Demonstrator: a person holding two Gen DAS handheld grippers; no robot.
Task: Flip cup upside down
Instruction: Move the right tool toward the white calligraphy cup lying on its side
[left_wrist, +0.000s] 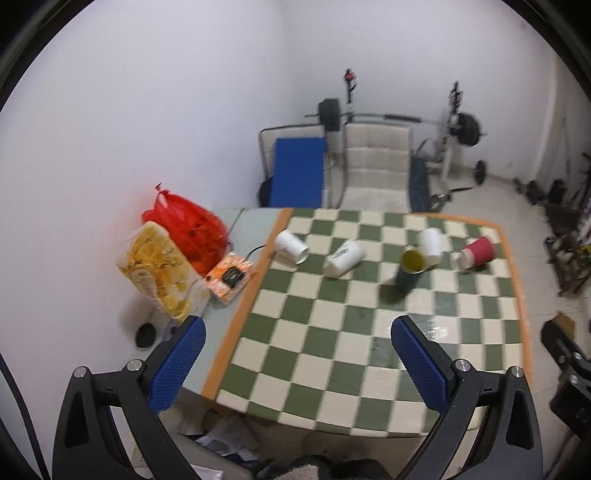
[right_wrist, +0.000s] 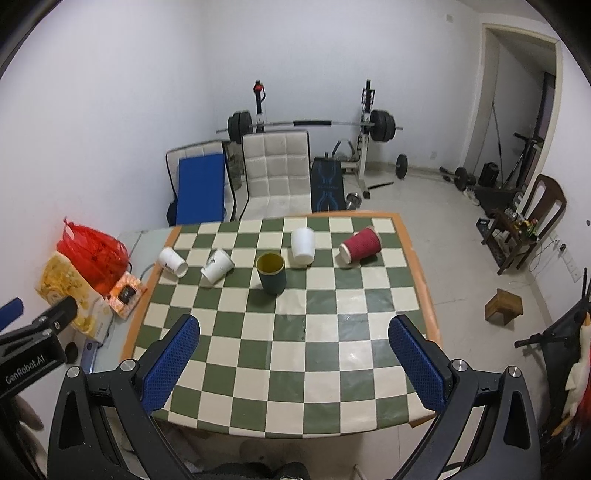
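Several cups sit along the far part of the checkered table. A dark green cup with a yellow inside stands upright, mouth up; it also shows in the left wrist view. A white cup stands mouth down behind it. A red ribbed cup, a white cup and another white cup lie on their sides. My right gripper is open and empty above the near table edge. My left gripper is open and empty over the table's near left corner.
A red plastic bag, a yellow snack bag and an orange box lie on the grey surface left of the table. White chair cushions and a barbell rack stand behind the table. A small wooden stool is on the floor at right.
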